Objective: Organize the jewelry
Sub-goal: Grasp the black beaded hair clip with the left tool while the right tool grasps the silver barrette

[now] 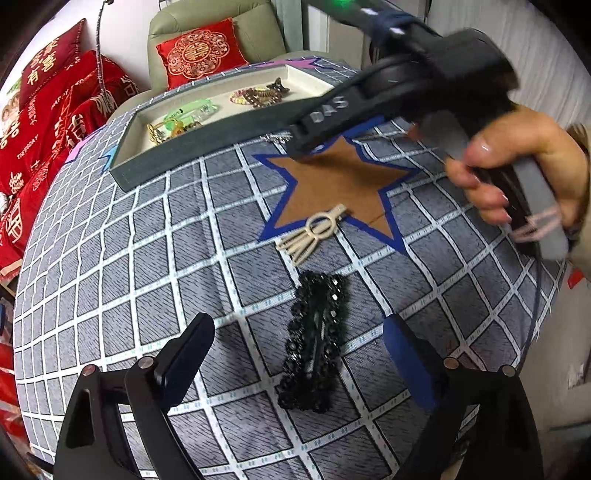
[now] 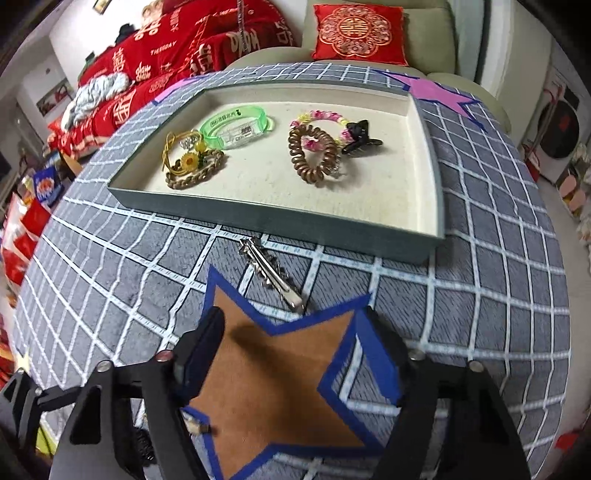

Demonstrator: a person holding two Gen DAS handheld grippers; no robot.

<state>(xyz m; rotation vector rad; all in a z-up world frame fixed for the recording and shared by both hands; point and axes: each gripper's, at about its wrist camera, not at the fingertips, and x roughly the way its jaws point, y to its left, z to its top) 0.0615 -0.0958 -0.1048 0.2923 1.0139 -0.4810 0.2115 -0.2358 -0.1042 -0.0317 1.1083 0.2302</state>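
The left gripper stands wide open and empty around a black beaded hair clip lying on the table. The right gripper, partly open, holds nothing; a silver clip lies at its 12 o'clock, before the tray.

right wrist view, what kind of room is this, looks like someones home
Probably a home living room or bedroom: a padded green armchair holding a red embroidered cushion, heaped red bedding, and a cloth-covered table with a jewelry tray.
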